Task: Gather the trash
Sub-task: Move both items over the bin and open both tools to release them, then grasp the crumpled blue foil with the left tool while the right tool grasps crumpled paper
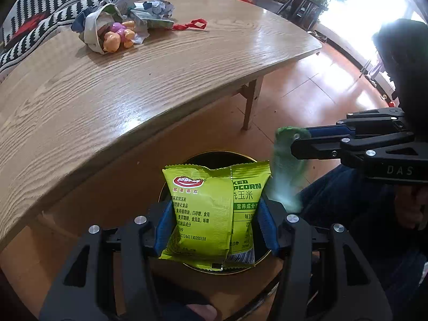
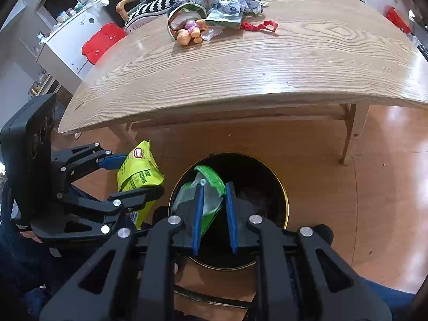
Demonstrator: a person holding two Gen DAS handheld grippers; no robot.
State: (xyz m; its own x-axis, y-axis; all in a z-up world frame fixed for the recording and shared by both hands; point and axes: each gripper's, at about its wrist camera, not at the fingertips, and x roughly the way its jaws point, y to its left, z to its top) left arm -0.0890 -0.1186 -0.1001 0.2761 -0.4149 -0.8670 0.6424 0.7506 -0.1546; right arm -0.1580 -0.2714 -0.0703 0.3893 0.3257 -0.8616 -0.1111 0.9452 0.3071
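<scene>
My left gripper [image 1: 214, 227] is clamped on a yellow-green popcorn bag [image 1: 211, 214], pads pressing its two sides, and it hangs over the open mouth of the black bin [image 2: 278, 184] that stands on the floor just off the table's near edge. My right gripper [image 2: 214, 211] has its jaws parted, and a green wrapper [image 2: 207, 198] lies against the left pad, over the bin; in the left wrist view it is a blurred smear, so I judge it is dropping, but I cannot tell whether it is fully free of the pad.

The risks as I see them: the wrapper is light and could cling to the pad or drift onto the floor beside the rim. The popcorn bag is wide compared with the bin mouth from this angle; released off-centre, it could catch the gold rim and tip out. The two grippers are near each other over the same opening, so a careless move could knock one into the other.

Room is fair: open floor to the right of the bin, the table [image 2: 240, 80] edge and its leg behind it, my legs close on the near side. More crumpled wrappers [image 2: 230, 8], a toy [image 2: 188, 33] and a red ribbon [image 2: 259, 26] lie near the table's far edge, well apart from the bin.
</scene>
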